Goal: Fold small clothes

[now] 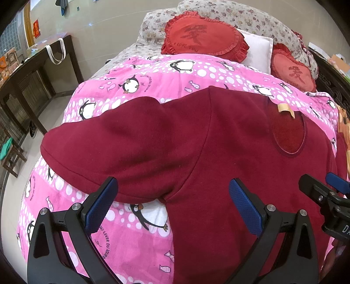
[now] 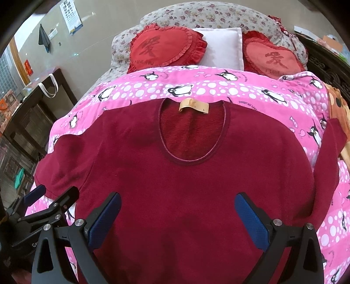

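A dark red long-sleeved top lies flat, neckline and tan label away from me, on a pink penguin-print quilt. Its left sleeve spreads out toward the left edge of the bed. My left gripper is open above the left armpit of the top, holding nothing. My right gripper is open above the lower chest of the top, also holding nothing. Each gripper shows at the edge of the other's view, the right one and the left one.
Two red heart-shaped cushions, a white pillow and a floral bolster lie at the head of the bed. A dark wooden table stands to the left across a tiled floor. An orange cloth lies at the right.
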`<state>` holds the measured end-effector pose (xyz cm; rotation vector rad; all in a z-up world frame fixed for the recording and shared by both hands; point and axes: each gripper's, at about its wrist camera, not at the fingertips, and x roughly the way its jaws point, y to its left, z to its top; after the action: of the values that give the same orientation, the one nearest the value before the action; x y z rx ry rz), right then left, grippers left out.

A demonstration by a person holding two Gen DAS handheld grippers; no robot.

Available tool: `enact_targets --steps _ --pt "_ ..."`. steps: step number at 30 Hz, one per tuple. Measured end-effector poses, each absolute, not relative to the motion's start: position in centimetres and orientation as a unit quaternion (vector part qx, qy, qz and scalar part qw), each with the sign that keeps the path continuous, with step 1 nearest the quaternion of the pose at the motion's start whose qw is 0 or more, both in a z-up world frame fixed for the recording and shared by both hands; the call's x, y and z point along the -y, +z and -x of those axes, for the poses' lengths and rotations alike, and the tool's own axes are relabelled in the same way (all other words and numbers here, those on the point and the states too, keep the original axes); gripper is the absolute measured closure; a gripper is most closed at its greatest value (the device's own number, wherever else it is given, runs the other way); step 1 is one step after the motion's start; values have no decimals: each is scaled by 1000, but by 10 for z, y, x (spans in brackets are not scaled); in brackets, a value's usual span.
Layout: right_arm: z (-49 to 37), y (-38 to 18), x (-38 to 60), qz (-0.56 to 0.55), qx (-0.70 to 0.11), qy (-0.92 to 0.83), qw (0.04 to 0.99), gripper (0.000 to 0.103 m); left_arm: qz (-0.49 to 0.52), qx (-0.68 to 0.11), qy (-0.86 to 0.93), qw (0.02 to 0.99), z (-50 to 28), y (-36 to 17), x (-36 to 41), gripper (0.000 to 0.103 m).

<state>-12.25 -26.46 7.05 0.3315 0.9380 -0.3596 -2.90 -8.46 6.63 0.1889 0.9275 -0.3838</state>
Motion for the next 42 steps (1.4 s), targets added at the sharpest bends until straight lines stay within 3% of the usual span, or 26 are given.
enact_targets --steps 34,42 --pt "107 57 254 -151 -463 -158 859 0 -81 -456 -172 869 17 57 73 1" --pt "102 57 251 -150 -461 -151 861 0 -40 -452 -123 883 -13 61 5 1"
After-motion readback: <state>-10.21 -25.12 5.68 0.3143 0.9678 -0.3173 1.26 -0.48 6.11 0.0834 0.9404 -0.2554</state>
